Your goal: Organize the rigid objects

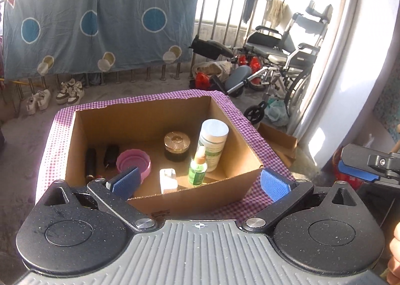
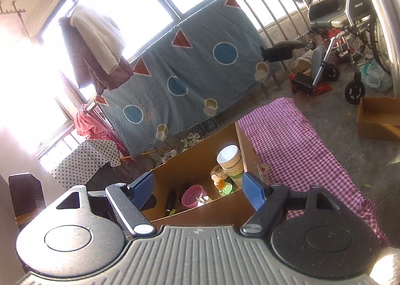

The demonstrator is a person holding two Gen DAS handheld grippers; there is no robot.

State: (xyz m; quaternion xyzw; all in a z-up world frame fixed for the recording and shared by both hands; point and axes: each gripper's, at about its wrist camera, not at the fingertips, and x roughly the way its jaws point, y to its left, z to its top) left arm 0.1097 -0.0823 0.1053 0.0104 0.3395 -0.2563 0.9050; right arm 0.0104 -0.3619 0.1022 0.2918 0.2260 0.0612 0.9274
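We look down on an open brown cardboard box [image 1: 160, 120] standing on a table draped in a purple-and-white checked cloth [image 1: 272, 152]; inside it, from left to right, we see a dark slim tube [image 1: 90, 160] lying along the left wall, a second dark object [image 1: 111, 155] just beside it, too shadowed for us to make out, a pink round plastic lid [image 1: 132, 161] lying open side up, a small white rectangular container [image 1: 168, 180] near the front wall, a dark glass jar with a ribbed gold lid [image 1: 177, 146] further back, a small green dropper bottle with an orange teat [image 1: 198, 168] standing upright, and a tall white canister with a green label [image 1: 213, 143] upright in the right rear part. Our left claw [image 1: 200, 181] hangs over the front edge of the box, its blue pads [image 1: 126, 181] spread wide apart with nothing between them; our right claw [image 2: 198, 191] sits to the right, also parted and empty, looking into the same box from its right side; in that view a bare stretch of checked cloth runs off to the right, and another cardboard box [image 2: 380, 120] lies on the floor.
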